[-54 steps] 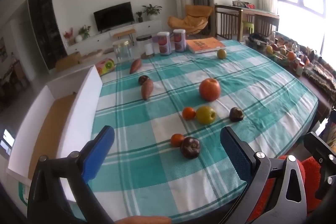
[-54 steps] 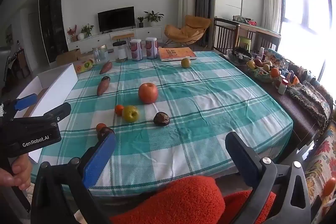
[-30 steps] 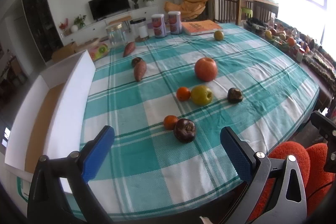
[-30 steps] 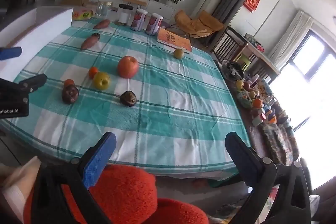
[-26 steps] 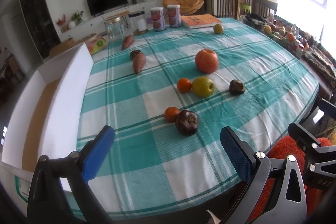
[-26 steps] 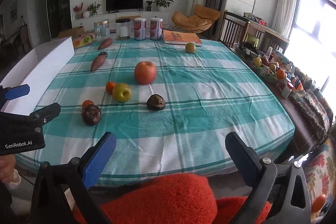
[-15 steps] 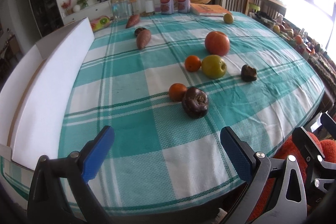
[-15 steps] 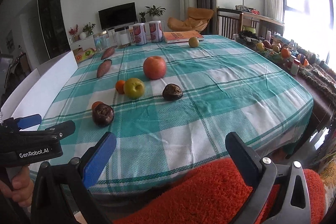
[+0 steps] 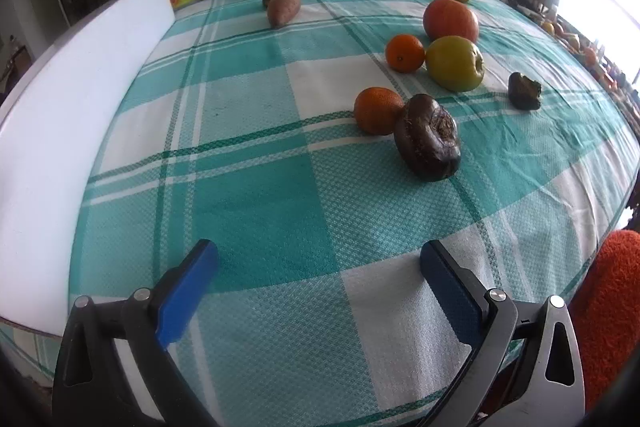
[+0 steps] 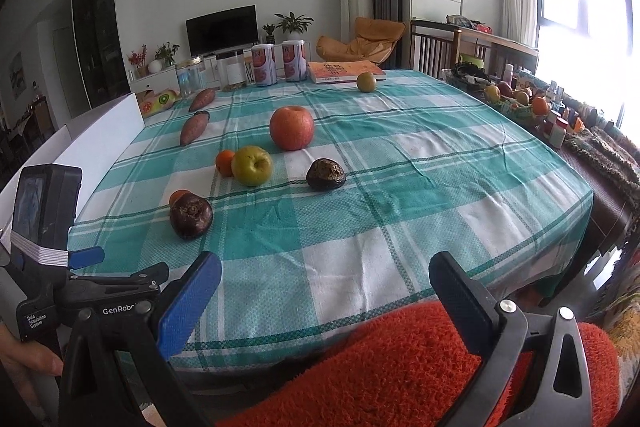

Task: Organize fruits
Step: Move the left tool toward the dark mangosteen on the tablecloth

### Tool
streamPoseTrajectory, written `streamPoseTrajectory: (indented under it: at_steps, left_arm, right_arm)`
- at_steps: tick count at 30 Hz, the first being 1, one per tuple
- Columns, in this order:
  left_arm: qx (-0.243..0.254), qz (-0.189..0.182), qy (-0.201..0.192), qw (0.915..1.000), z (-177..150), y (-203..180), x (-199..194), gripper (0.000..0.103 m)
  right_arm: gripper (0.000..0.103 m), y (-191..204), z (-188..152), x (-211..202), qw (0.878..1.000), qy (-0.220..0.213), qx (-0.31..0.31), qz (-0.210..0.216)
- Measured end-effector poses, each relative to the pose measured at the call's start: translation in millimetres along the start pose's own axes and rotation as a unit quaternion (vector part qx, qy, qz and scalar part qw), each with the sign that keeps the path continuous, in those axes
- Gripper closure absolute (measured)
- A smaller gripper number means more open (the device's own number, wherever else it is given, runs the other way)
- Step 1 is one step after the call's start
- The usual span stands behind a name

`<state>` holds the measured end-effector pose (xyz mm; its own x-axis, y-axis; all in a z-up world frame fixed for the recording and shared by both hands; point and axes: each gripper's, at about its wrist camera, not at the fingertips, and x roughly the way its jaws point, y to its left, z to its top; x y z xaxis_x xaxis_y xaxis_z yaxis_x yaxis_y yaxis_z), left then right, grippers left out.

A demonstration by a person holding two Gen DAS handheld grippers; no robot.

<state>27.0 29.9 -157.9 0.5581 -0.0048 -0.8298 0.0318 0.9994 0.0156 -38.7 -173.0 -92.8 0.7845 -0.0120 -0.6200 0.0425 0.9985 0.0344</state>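
- Left wrist view: the white box (image 9: 80, 115) at the table's left edge hides its inside behind its wall. The left gripper (image 9: 318, 261), jaws spread and empty, now sits lower and nearer the dark fruit (image 9: 427, 143), which touches an orange (image 9: 376, 110).
- Right wrist view: the right gripper (image 10: 325, 273), jaws released, hovers off the table's near edge, facing the red apple (image 10: 291, 127) and green apple (image 10: 252, 165); a basket (image 10: 516, 109) on the right holds fruit, hard to make out.

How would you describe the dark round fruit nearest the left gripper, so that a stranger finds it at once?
Start at the checked teal tablecloth and look just ahead of the open left gripper. The dark round fruit lies there, touching a small orange. It is purple-brown and wrinkled; the other dark fruit, off to its right, lies alone.
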Motion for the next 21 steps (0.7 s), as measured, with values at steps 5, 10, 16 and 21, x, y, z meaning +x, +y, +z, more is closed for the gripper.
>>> streamPoseTrajectory:
  at_steps: [5, 10, 16, 21]
  left_arm:
    - [-0.004, -0.012, 0.005, 0.9999, 1.3, 2.7, 1.0, 0.000]
    - [-0.003, -0.014, 0.008, 0.9999, 4.2, 4.7, 2.5, 0.000]
    - [-0.003, -0.015, 0.007, 0.9999, 5.5, 4.9, 3.3, 0.000]
    - [0.001, -0.013, 0.005, 0.9999, 6.2, 5.8, 3.8, 0.000]
  right_arm:
    - [0.000, -0.9, -0.7, 0.4, 1.000, 0.002, 0.000, -0.001]
    - [0.000, -1.4, -0.7, 1.8, 1.000, 0.005, 0.002, -0.001]
    - [0.000, -3.5, -1.1, 3.8, 1.000, 0.010, 0.006, 0.003]
    - [0.000, -3.6, -1.4, 4.2, 1.000, 0.012, 0.004, 0.003]
